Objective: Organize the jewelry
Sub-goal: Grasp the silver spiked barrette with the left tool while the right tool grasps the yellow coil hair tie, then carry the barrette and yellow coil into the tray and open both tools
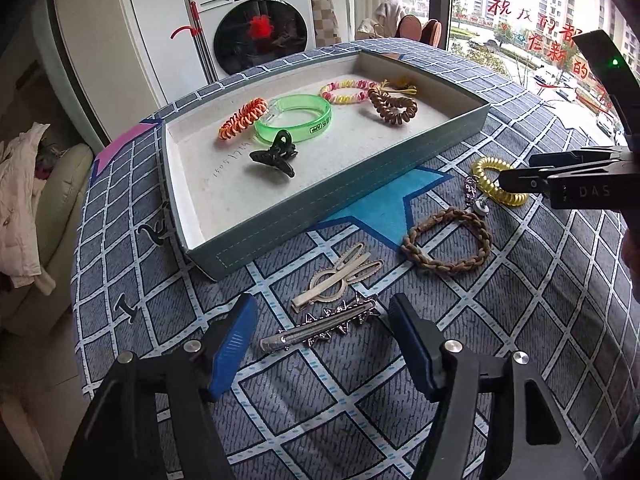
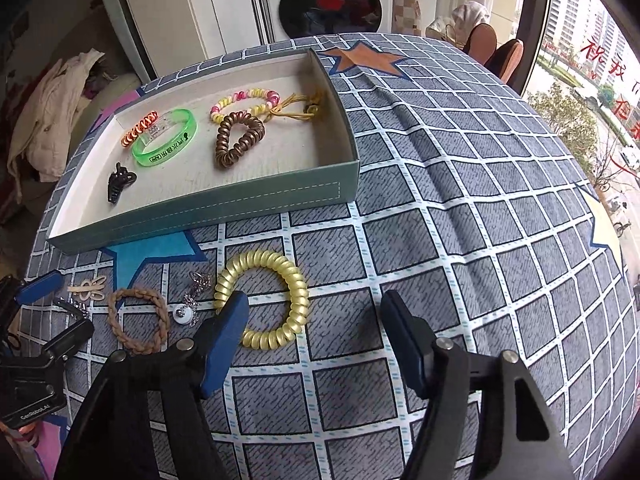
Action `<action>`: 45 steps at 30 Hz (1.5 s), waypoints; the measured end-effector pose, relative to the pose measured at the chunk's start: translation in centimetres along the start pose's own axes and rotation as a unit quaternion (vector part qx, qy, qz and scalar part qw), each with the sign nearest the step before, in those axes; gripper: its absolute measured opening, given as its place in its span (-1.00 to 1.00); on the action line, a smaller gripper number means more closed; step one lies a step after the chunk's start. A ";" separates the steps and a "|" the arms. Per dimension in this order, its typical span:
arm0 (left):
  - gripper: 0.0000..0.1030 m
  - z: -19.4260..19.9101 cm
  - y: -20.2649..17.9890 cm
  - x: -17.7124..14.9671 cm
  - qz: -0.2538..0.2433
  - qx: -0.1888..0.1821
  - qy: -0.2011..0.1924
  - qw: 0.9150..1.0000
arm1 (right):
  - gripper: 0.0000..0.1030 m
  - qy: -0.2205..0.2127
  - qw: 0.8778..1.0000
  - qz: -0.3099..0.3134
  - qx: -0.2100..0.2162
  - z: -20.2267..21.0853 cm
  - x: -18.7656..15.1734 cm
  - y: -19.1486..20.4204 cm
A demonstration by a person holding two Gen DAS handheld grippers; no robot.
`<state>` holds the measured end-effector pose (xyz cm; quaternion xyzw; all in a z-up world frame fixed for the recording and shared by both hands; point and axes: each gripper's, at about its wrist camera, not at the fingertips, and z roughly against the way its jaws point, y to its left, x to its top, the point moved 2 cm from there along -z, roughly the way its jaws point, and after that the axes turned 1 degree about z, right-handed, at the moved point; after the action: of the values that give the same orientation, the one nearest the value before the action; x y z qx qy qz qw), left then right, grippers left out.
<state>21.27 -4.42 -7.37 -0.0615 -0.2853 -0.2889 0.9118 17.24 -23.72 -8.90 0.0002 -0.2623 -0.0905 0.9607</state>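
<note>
The left gripper [image 1: 322, 326] hangs low over the cloth with its jaws spread wide and nothing held. The spiked silver clip [image 1: 320, 326] lies between its blue pads [image 1: 234, 340], slanted across the gap, one end nearer the left pad. To take it well, I would judge it best to turn the wrist until the pads face the clip's long sides, come down until the tips almost touch the cloth, then close slowly so the thin metal does not skid or snag the fabric. Just beyond it lies the flat silver hair clip [image 1: 338, 276], touching or nearly touching the spiked one, so a careless close could drag both.

The right gripper [image 2: 314, 320] is also released and empty. The yellow coil band [image 2: 266, 300] lies on the cloth just ahead, with the left pad [image 2: 224, 340] covering its near left edge; whether the pad touches it I cannot tell. Shifting left would centre the band between the pads.

Beside the band lie a small charm [image 2: 188, 308] and a braided brown band [image 2: 138, 316].

Farther off sits the tray [image 1: 340, 196], already holding a black claw clip [image 1: 274, 156], a green bangle [image 1: 296, 118], an orange coil [image 1: 242, 118], a brown coil [image 1: 392, 106], a pink-and-yellow coil [image 1: 346, 90] and a yellow elastic [image 1: 400, 87]. Five pieces remain outside it.
</note>
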 end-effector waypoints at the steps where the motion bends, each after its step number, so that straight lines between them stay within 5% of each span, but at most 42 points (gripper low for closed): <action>1: 0.54 0.1 0.0 -0.1 0.001 -0.005 0.002 1.000 | 0.34 -0.001 1.000 0.009 -0.006 0.0 -0.1 0.2; 11: -0.01 1.3 -1.8 -1.2 -0.015 -0.022 0.009 1.000 | -0.15 -0.005 0.998 0.058 -0.007 0.3 -0.4 1.7; 13: -0.28 1.3 -2.0 -1.2 -0.007 -0.031 0.013 0.999 | -0.24 -0.003 0.998 0.060 -0.004 0.4 -0.4 1.8; 19: -0.29 1.5 -1.9 -1.5 0.020 -0.024 0.007 0.999 | -0.79 -0.005 0.998 0.066 -0.002 0.7 -0.8 2.5; 33: -0.29 5.6 -0.6 -0.2 0.086 -0.034 -0.053 0.994 | -0.80 -0.020 0.998 0.017 0.060 3.4 -1.5 0.0; 45: -0.29 4.5 2.7 5.6 0.114 0.003 -0.055 0.992 | -0.80 -0.055 0.993 0.020 0.105 5.0 5.2 2.3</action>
<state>24.33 -3.70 -0.37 -0.1072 -0.3270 -0.1786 0.9218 19.58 -22.15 -1.87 0.0905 -0.3225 -0.0434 0.9412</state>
